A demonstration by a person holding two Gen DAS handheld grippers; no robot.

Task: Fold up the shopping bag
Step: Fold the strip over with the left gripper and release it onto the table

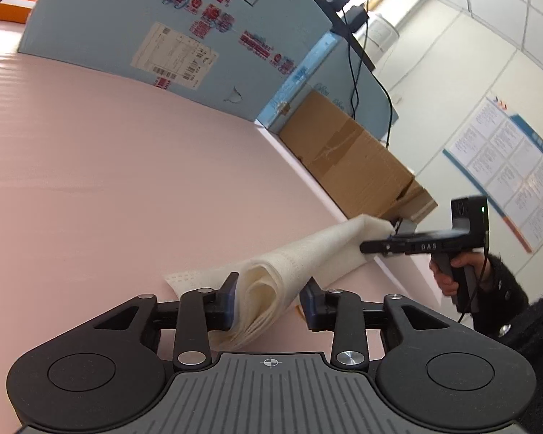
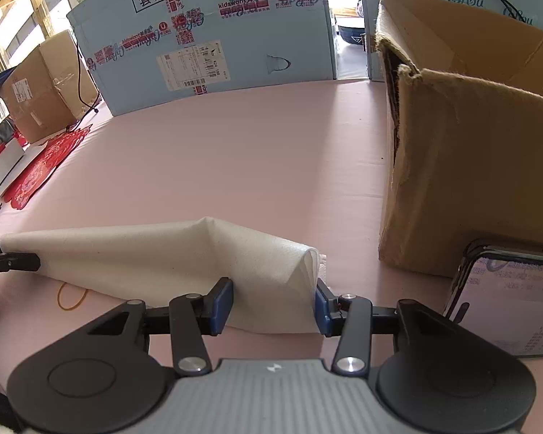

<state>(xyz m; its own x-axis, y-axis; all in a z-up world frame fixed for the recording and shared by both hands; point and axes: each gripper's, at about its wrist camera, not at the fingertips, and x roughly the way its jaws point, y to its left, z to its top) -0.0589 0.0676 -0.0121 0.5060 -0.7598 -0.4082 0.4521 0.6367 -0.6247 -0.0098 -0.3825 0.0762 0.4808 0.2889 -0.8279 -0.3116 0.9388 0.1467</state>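
Pink table (image 2: 235,152); folded bag (image 2: 184,253) hides right claw's (image 2: 273,302) grip.

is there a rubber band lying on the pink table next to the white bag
Yes, a yellow rubber band lies flat on the pink table just beside the near edge of the white bag.

A pink tabletop (image 2: 257,166) fills the room's foreground; windows (image 2: 14,18) glow at ten o'clock, white wall (image 1: 449,83) at two.
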